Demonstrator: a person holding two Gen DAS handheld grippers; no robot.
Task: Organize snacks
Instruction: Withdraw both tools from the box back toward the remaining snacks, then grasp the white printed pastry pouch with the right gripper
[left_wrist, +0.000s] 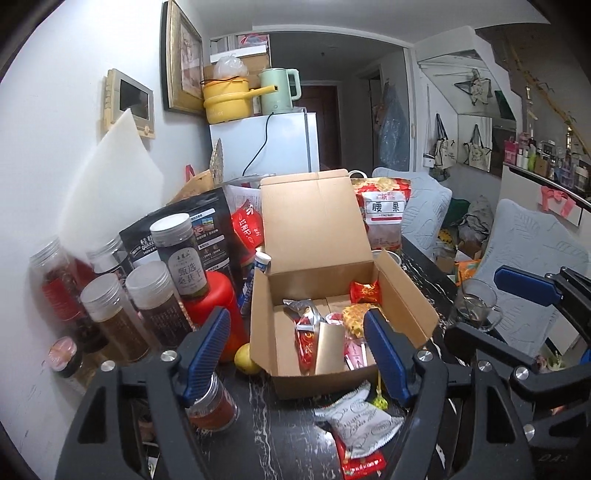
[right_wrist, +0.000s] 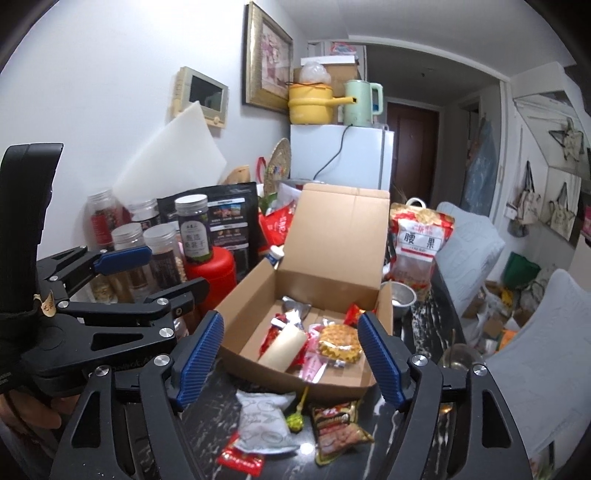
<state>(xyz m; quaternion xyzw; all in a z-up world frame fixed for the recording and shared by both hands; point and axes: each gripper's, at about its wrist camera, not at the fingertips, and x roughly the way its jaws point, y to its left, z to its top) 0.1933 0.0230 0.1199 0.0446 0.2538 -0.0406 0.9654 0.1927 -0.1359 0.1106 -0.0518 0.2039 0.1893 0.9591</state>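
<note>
Both claws, left gripper (left_wrist: 297, 354) and right gripper (right_wrist: 290, 358), stand open and empty before our cardboard box (right_wrist: 258, 363) of snacks. Loose packets, white (right_wrist: 264, 424) and brown (right_wrist: 338, 424), lie just outside; we risk nudging the jars (left_wrist: 159, 299).

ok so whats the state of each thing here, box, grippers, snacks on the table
cardboard box: lid up, partly filled with snacks
left gripper: open, empty
right gripper: open, empty
white snack packet: on the table, outside the box
dark snack packet: on the table, outside the box
jars: capped, upright
glass mug: upright
</note>
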